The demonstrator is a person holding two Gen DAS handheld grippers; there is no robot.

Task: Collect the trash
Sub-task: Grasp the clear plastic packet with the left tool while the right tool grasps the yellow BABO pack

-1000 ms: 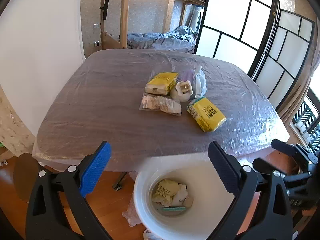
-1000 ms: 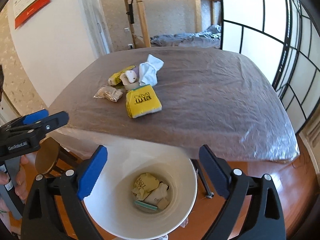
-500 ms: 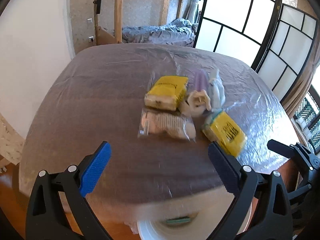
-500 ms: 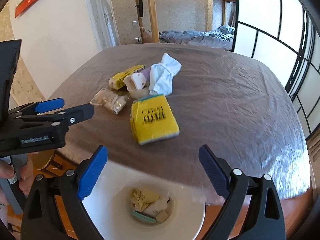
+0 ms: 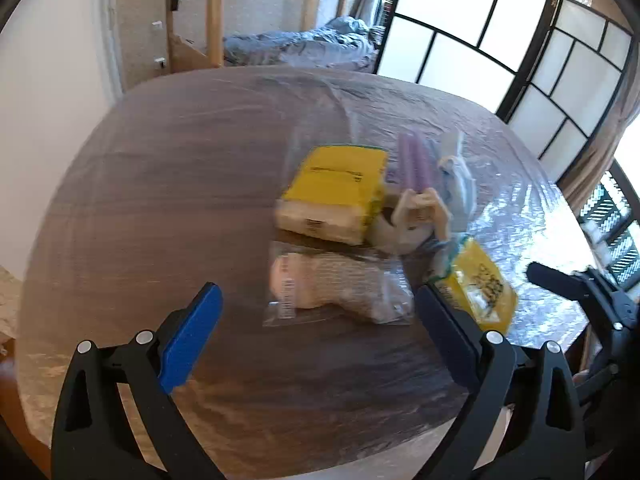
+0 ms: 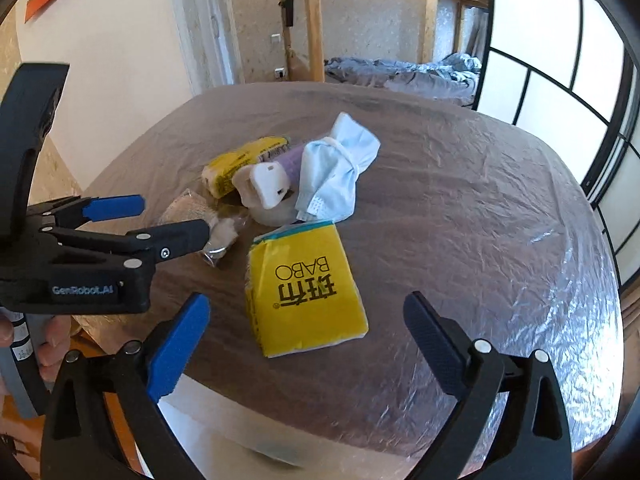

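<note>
Left gripper (image 5: pixel 316 334) spread wide, nothing between its pads; right gripper (image 6: pixel 304 334) opening, also empty, above the table's near edge. A second ago both hung over the white round bin (image 6: pixel 256 446); now both overlook the film-covered brown table (image 6: pixel 460 200). The near yellow tissue packet (image 6: pixel 306 292) lies just beyond the right gripper, the clear crumpled wrapper (image 5: pixel 340 288) ahead of the left.

Bright daylight through the paper screens (image 5: pixel 460 64) beyond the table (image 5: pixel 160 200), glinting off its plastic cover (image 6: pixel 540 260). Left-wrist view smeared by motion blur; right-wrist view sharper. Heavy fisheye bending and dark corners throughout.
</note>
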